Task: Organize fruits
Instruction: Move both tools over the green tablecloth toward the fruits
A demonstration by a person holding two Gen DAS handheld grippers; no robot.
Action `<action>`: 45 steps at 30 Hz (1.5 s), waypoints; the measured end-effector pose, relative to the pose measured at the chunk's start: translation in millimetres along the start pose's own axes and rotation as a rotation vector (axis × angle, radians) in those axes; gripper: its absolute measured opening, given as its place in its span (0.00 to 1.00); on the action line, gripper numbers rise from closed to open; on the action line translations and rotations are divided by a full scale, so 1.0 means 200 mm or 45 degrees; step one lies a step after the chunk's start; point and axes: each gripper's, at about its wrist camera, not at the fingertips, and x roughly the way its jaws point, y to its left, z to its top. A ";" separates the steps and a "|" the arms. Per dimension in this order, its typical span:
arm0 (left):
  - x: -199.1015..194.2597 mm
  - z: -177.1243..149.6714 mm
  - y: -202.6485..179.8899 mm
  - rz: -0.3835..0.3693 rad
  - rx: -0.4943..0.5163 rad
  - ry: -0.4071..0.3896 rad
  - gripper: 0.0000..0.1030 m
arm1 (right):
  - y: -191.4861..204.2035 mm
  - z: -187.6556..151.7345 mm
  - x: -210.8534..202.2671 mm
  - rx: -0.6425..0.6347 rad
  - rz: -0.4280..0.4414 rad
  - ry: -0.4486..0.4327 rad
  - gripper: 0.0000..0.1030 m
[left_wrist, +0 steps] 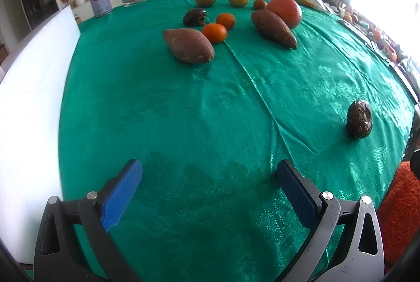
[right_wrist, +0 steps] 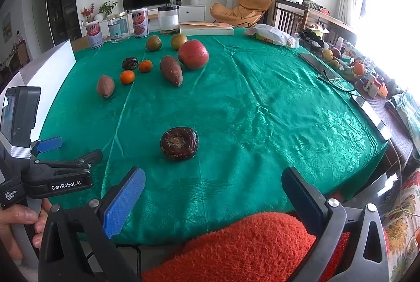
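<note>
Right tongs (right_wrist: 212, 192) sit nearest the lens, blue pads spread wide with nothing between them, hovering over the near edge of the desk (right_wrist: 288, 108) above an orange fleece (right_wrist: 244, 242). Left tongs (left_wrist: 208, 187) are likewise apart and empty, low over bare green cloth toward the left side of the desk. You have one stray to deal with: the dark fruit (right_wrist: 179, 143), wrinkled and flattened, lying alone just ahead of the right tongs and well apart from the rest. The main group sits at the far end: two sweet potatoes (right_wrist: 105, 85) (right_wrist: 171, 70), two small oranges (right_wrist: 127, 77) (right_wrist: 145, 65), a second dark fruit (right_wrist: 130, 63), a large red fruit (right_wrist: 193, 54) and two green-brown fruits (right_wrist: 153, 43) (right_wrist: 178, 41). Judged from this layout, the step in hand is to collect the stray with the right tongs and carry it to its twin. Approach straight ahead and come down so the pads straddle its widest part, clear of the cloth, which is glossy and creased and may drag if pinched. Close gently; the skin looks shrivelled and the flesh is likely soft. Lift clear before travelling, and set it down just beside the twin without knocking the nearer oranges, which would likely roll. Keep the left tongs out of the path.
</note>
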 end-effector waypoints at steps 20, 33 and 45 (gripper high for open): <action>-0.48 0.14 -0.05 -0.137 0.059 -0.206 0.99 | 0.06 0.23 -0.11 -0.086 -0.078 0.026 1.00; -0.53 0.13 -0.07 -0.108 0.074 -0.210 0.99 | 0.01 0.26 -0.24 -0.122 -0.236 -0.081 1.00; -0.50 0.12 -0.06 -0.097 0.057 -0.177 0.99 | -0.12 0.32 -0.34 -0.092 -0.451 -0.233 1.00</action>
